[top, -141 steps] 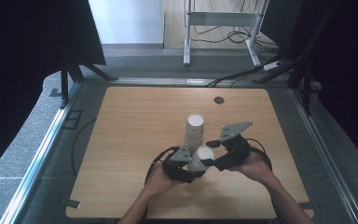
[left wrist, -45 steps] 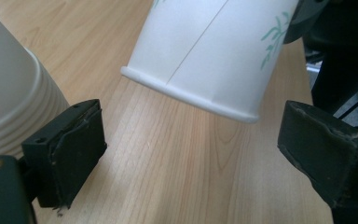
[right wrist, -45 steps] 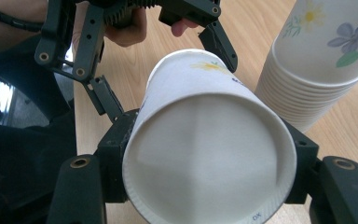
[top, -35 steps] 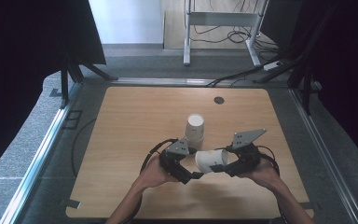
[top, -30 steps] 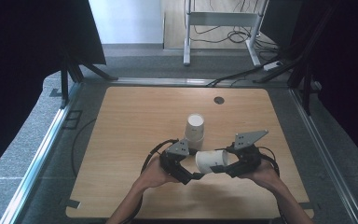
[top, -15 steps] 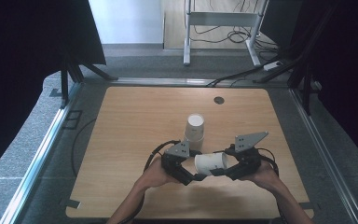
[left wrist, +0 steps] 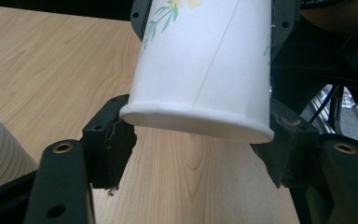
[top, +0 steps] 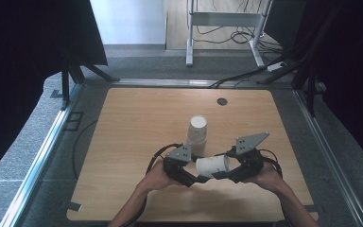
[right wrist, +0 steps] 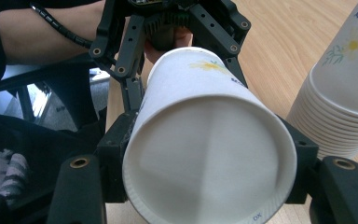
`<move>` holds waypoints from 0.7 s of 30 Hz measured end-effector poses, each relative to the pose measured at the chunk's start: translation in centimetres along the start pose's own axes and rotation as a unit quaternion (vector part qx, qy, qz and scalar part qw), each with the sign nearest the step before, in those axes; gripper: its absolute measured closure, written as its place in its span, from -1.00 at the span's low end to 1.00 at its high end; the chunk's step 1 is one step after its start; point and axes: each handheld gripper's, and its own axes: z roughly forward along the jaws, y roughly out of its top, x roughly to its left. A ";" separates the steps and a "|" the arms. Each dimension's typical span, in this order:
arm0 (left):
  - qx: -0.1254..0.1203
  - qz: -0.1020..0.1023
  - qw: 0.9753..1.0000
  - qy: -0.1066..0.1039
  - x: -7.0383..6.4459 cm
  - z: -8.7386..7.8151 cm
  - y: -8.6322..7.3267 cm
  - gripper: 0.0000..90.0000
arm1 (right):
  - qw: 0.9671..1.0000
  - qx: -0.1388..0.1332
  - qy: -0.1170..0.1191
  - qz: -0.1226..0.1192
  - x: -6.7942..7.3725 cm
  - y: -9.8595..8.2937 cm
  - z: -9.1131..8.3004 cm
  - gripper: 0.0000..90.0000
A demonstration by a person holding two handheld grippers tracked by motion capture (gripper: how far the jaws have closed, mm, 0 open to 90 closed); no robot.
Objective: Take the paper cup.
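Observation:
A white paper cup [top: 212, 165] with a flower print lies on its side in the air, held between both grippers near the table's front. My left gripper [top: 194, 177] is shut on its rim end [left wrist: 196, 123], with a jaw touching each side. My right gripper [top: 221, 174] is shut on the other end, and the cup's flat base [right wrist: 209, 158] faces its camera. The jaws of the two grippers point at each other. An upside-down stack of matching cups [top: 197, 130] stands on the table just beyond them, also seen as ribbed rims [right wrist: 340, 107].
The wooden table [top: 137, 123] has a small dark round cap [top: 222, 101] near its far edge. Black cables [top: 160, 153] loop from the grippers across the front of the table. A metal frame and floor cables lie beyond the far edge.
Since 4.7 s ago the cup has come down from beside the stack and turned on its side. Over the last second the left gripper has closed in on its rim end.

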 end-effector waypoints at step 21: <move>0.085 0.016 0.996 0.017 0.6 -1.1 1.3 -0.20 | 0.999 0.034 -0.042 -0.009 -0.1 0.8 -1.0 -0.57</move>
